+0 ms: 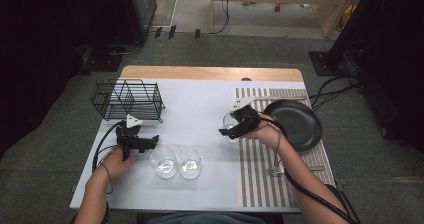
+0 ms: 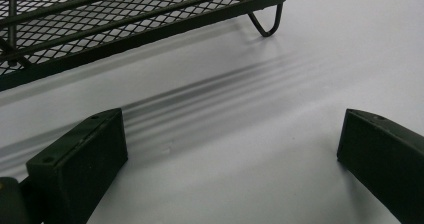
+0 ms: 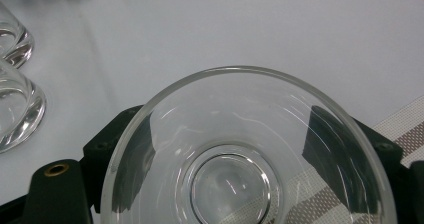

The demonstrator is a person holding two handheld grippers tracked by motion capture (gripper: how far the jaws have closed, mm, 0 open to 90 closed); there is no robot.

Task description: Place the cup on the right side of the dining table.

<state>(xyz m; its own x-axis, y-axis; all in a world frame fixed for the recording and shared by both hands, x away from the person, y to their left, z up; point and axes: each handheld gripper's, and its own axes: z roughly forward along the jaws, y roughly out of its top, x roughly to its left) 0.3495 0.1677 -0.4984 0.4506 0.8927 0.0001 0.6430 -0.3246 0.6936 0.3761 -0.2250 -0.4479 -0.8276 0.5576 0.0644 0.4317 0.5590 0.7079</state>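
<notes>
A clear glass (image 1: 228, 119) stands upright at the seam between the pale mat and the striped placemat (image 1: 260, 181). My right gripper (image 1: 234, 128) is shut on it; in the right gripper view the black jaws press both sides of the glass (image 3: 232, 189), dark through its wall. My left gripper (image 1: 152, 143) rests low over the pale mat, just in front of the black wire dish rack (image 1: 129, 100). Its jaws stand wide apart with nothing between them, as the left gripper (image 2: 230, 134) shows in its own view, with the rack's mesh floor (image 2: 125, 19) ahead.
Two more clear glasses (image 1: 163, 161) (image 1: 188, 162) stand side by side near the table's front, right of the left gripper. A black plate (image 1: 295, 124) lies on the striped placemat, and a fork (image 1: 274, 170) lies nearer the front edge. Cables trail from both grippers.
</notes>
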